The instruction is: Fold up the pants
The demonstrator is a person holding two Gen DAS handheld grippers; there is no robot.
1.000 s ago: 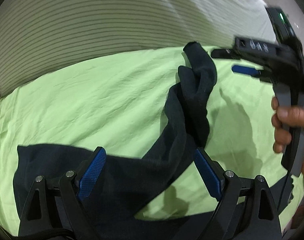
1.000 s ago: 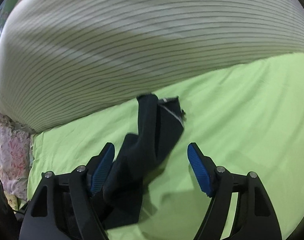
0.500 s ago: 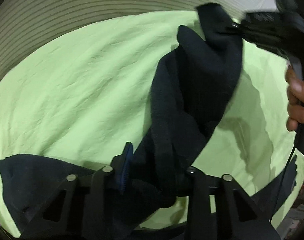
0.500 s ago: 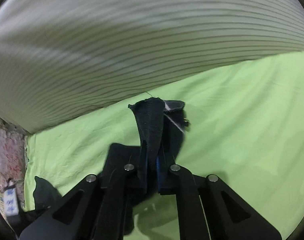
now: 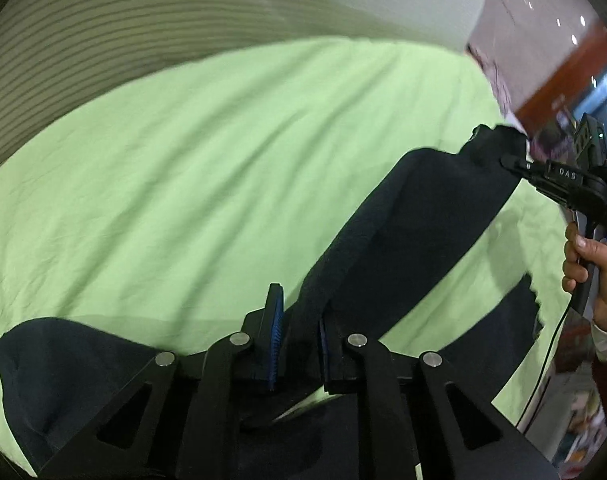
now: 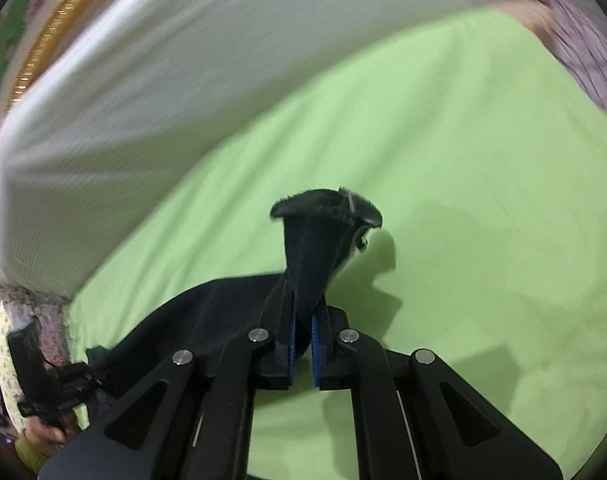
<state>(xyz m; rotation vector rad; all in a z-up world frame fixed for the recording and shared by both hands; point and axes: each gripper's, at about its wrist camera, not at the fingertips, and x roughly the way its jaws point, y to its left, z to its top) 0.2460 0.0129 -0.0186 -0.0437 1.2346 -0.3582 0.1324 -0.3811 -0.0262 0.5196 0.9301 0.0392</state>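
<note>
Left hand-held gripper [image 5: 299, 332] is closing its jaws on the pants [image 5: 415, 232]; right hand-held gripper [image 6: 302, 336] is gripping their far end above the green sheet [image 5: 223, 168].

A bright lime-green bedsheet [image 5: 207, 168] spreads in front of you, lightly creased, filling most of both views. Along its far edge lies a long, pale bolster or folded cover with fine grey stripes [image 5: 103, 40]; it looks almost plain white where the picture is blurred. At the sheet's left and right ends you see floral-patterned fabric [image 6: 583, 40] in pink and cream. Far left, behind the striped cover, runs a curved gold-coloured trim [image 6: 51, 36].
</note>
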